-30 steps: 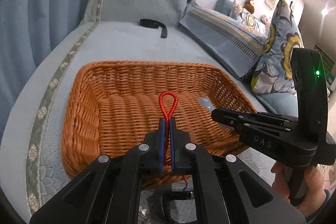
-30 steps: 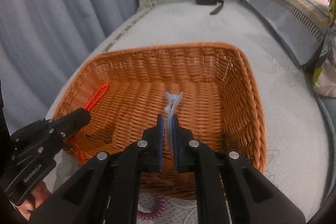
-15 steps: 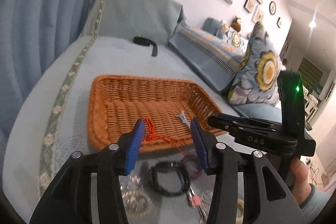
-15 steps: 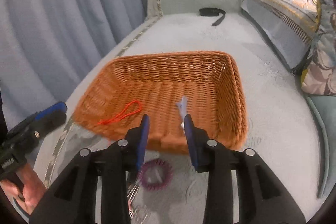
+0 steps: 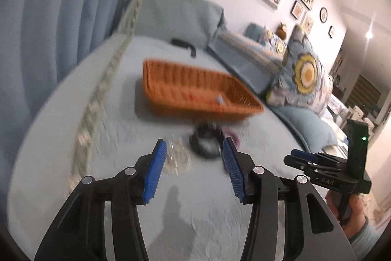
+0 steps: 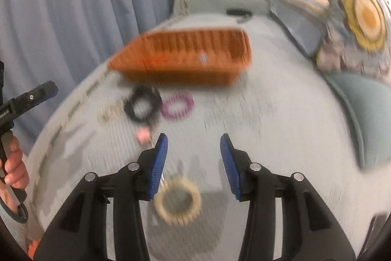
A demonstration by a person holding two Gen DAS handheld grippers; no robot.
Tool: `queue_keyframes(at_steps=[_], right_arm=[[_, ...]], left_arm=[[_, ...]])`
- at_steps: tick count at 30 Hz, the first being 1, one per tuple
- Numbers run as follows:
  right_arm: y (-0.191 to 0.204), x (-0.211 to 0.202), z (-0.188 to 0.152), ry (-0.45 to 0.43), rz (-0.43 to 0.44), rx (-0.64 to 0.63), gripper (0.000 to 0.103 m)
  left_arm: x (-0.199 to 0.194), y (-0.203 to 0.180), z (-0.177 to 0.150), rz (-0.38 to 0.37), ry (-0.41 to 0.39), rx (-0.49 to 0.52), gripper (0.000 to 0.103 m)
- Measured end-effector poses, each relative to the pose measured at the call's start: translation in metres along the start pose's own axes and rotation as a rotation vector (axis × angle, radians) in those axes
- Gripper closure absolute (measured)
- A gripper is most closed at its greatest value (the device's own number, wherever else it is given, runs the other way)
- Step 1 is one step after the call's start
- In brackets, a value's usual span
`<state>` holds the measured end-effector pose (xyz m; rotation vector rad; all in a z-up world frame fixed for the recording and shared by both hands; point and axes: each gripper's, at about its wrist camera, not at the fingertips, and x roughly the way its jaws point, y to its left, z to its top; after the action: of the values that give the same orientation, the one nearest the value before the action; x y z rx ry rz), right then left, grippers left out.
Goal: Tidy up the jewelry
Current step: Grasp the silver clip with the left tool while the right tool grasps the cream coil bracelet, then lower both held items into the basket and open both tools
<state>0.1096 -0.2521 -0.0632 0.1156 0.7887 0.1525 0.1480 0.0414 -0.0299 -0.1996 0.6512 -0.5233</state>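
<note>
The bed now fills the lower frame of both views, and the basket, close under the cameras a second ago, sits back at upper centre. Both hand-held grippers have let go there: the red cord and the pale clip lie inside the basket. The left hand-held gripper is half open and empty; the right hand-held gripper is empty, its jaws opening. Two pieces are stowed. The black ring, purple coil and cream ring still wait on the bed, the last lying nearest the right pads.
</note>
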Motion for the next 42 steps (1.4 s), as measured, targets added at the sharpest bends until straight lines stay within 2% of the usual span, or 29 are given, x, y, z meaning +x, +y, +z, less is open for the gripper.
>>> queue_keyframes(at_steps=[4,7,9,11,13,19,20,25,29,31,33,36,39,42], right_arm=[[-0.01,0.01,-0.03,0.05,0.019,0.048,0.062],[-0.007,0.016,-0.04,0.075,0.027,0.05,0.067],[-0.002,0.018,-0.042,0.069,-0.002,0.03,0.068],[0.004,0.02,-0.042,0.065,-0.037,0.009,0.075],[0.005,0.022,-0.041,0.06,-0.064,0.002,0.081],[0.005,0.02,-0.047,0.021,-0.073,0.003,0.081],[0.005,0.02,-0.047,0.016,-0.076,0.001,0.081],[0.01,0.02,-0.049,0.002,-0.104,-0.018,0.081],[0.013,0.021,-0.05,-0.002,-0.121,-0.027,0.081],[0.017,0.021,-0.051,-0.009,-0.142,-0.042,0.083],[0.02,0.02,-0.052,-0.013,-0.127,-0.055,0.093],[0.017,0.018,-0.053,-0.017,-0.106,-0.042,0.094],[0.012,0.013,-0.053,-0.02,-0.063,-0.005,0.094],[0.013,0.006,-0.049,-0.021,-0.056,0.009,0.094]], left_arm=[[0.018,-0.008,-0.026,-0.048,0.093,0.004,0.056],[0.039,-0.025,-0.036,-0.071,0.161,0.046,0.056],[0.053,-0.039,-0.037,-0.087,0.198,0.085,0.056],[0.064,-0.053,-0.039,-0.097,0.22,0.125,0.056],[0.076,-0.064,-0.041,-0.085,0.241,0.164,0.056],[0.111,-0.078,-0.046,-0.021,0.312,0.205,0.059],[0.114,-0.078,-0.049,-0.011,0.32,0.207,0.062],[0.114,-0.082,-0.057,0.052,0.29,0.252,0.065],[0.114,-0.088,-0.063,0.124,0.25,0.282,0.082],[0.111,-0.089,-0.064,0.122,0.24,0.284,0.082],[0.106,-0.089,-0.065,0.101,0.23,0.278,0.082],[0.095,-0.085,-0.066,0.045,0.225,0.245,0.083],[0.082,-0.085,-0.068,0.021,0.211,0.231,0.083],[0.066,-0.081,-0.065,0.017,0.188,0.211,0.083]])
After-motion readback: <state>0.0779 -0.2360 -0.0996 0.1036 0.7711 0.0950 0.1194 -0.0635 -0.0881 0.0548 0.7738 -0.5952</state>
